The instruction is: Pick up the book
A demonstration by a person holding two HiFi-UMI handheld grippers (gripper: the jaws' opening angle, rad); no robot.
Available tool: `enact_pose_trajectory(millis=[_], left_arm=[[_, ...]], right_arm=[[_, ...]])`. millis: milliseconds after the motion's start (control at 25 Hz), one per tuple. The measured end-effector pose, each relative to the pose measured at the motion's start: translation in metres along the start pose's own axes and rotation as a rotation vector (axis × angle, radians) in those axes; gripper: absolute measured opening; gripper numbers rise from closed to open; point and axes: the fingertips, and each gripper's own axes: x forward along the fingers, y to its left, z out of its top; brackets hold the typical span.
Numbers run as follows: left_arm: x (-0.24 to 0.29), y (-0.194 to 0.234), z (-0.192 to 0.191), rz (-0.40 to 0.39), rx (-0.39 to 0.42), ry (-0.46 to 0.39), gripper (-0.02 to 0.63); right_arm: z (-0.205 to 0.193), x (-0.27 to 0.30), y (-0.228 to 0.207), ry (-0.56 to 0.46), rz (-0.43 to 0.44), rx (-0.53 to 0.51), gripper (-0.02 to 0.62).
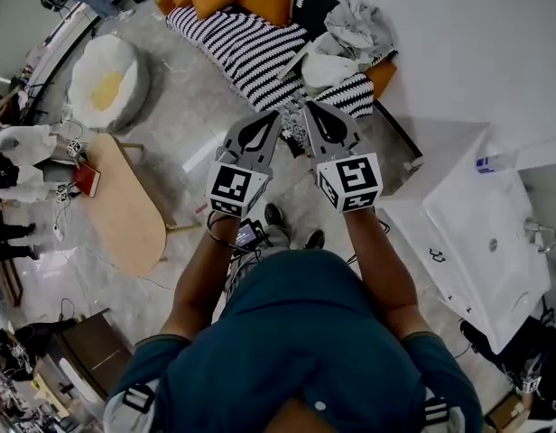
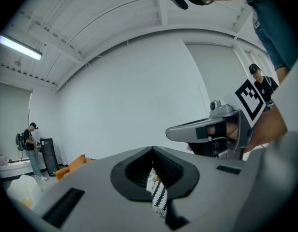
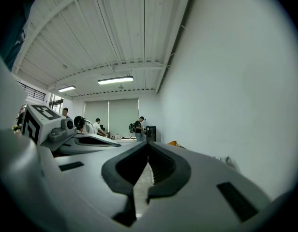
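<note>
Left gripper (image 1: 273, 117): jaws together, nothing gripped; only a sliver of the striped cushion (image 1: 242, 48) seen through the notch behind the tips. Right gripper (image 1: 312, 108): likewise closed, empty; held side by side with the left, both pointing about level, away from the body. Book (image 1: 87, 180): probably the red item at one end of the low oval wooden table (image 1: 125, 224); lies well apart, off to the left of both grippers; nearer the left one; long axis too small to read. Calls, by judgement, for a turn leftward and a reach down, jaws opened first. Floor (image 1: 192, 106): mottled grey; white beanbag (image 1: 106, 79) beyond the table; white washbasin (image 1: 467, 215) at right.
</note>
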Motion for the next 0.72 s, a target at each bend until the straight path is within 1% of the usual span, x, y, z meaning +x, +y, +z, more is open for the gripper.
enact_pose_trajectory(millis=[160, 280, 520, 720], left_arm=[[0.013, 0.018, -0.005, -0.029, -0.005, -0.013, 0.002], [0.028, 0.036, 0.001, -0.053, -0.007, -0.041, 0.002], [0.046, 0.081, -0.003, -0.083, -0.021, -0.058, 0.002], [0.056, 0.124, -0.015, -0.096, -0.042, -0.074, 0.002]], right_arm=[[-0.001, 0.019, -0.004, 0.007, -0.025, -0.019, 0.015], [0.005, 0.037, -0.013, 0.004, -0.057, -0.034, 0.015], [0.005, 0.079, -0.019, 0.023, -0.094, -0.048, 0.015], [-0.001, 0.116, -0.018, 0.043, -0.123, -0.065, 0.015]])
